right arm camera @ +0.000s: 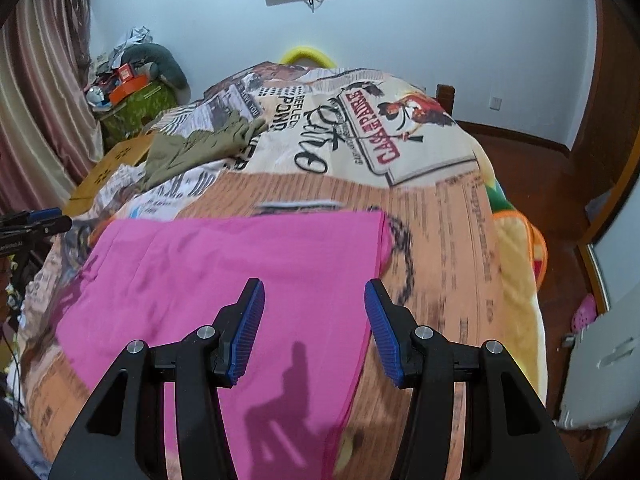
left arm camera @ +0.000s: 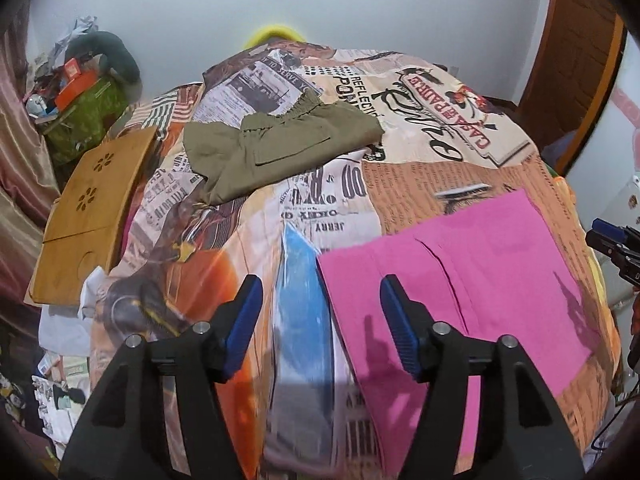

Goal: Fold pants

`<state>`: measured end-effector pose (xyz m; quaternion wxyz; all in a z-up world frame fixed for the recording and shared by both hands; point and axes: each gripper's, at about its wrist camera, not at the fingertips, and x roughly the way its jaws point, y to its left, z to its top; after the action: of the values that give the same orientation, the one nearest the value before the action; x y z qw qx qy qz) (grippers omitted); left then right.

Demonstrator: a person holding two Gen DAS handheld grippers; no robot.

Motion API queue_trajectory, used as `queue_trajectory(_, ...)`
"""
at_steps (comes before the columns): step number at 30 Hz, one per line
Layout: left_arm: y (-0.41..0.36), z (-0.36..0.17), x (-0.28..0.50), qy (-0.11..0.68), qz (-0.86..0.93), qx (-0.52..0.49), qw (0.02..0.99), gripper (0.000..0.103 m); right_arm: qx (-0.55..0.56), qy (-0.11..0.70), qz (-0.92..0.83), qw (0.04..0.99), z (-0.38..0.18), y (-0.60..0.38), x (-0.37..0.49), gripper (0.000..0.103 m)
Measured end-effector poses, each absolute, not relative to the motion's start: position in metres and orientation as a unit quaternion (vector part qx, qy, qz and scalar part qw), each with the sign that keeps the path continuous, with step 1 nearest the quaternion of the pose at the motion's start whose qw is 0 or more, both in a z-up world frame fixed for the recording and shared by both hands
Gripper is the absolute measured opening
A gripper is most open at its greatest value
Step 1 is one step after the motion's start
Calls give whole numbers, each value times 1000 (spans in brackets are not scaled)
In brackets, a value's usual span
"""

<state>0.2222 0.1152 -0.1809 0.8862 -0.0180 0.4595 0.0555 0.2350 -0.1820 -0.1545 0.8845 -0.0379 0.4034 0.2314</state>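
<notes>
The bed [right arm camera: 452, 240] in front of me carries a printed cover [left arm camera: 320, 200] with newspaper text and a rooster sign motif. Directly on this cover, near me, lie the pink pants [right arm camera: 240, 264], spread flat with one seam line visible. Farther back, toward the left side, lie the olive green pants [left arm camera: 276, 148], loosely folded, elastic waistband facing the wall. The two garments are well apart.
</notes>
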Motion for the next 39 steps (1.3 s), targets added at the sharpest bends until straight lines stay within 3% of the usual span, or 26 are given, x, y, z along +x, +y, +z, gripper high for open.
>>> queue_trajectory(13,125,-241,273,517,48,-48,853,58,-25,433,218,875,-196,-179,311,48)
queue_trajectory(15,127,-247,274,525,33,-65,848,47,-21,439,216,872,-205,-180,322,48)
queue_trajectory(19,124,-251,275,527,15,-77,846,35,-17,459,211,863,-222,-180,342,48)
queue_trajectory(21,121,-251,274,522,15,-72,850,20,-13,461,215,861,-229,-179,348,48)
queue_trajectory(24,114,-253,274,516,25,-45,855,11,-20,457,224,861,-235,-174,352,48)
queue_trajectory(25,111,-253,275,513,30,-35,857,10,-22,456,225,861,-235,-173,353,47)
queue_trajectory(27,106,-253,274,508,37,-19,861,6,-33,450,225,864,-235,-171,352,16)
queue_trajectory(28,106,-252,274,505,41,-15,862,6,-45,448,219,866,-235,-170,352,11)
queue_trajectory(39,113,-259,272,506,89,-12,858,6,-108,452,203,862,-248,-160,354,6)
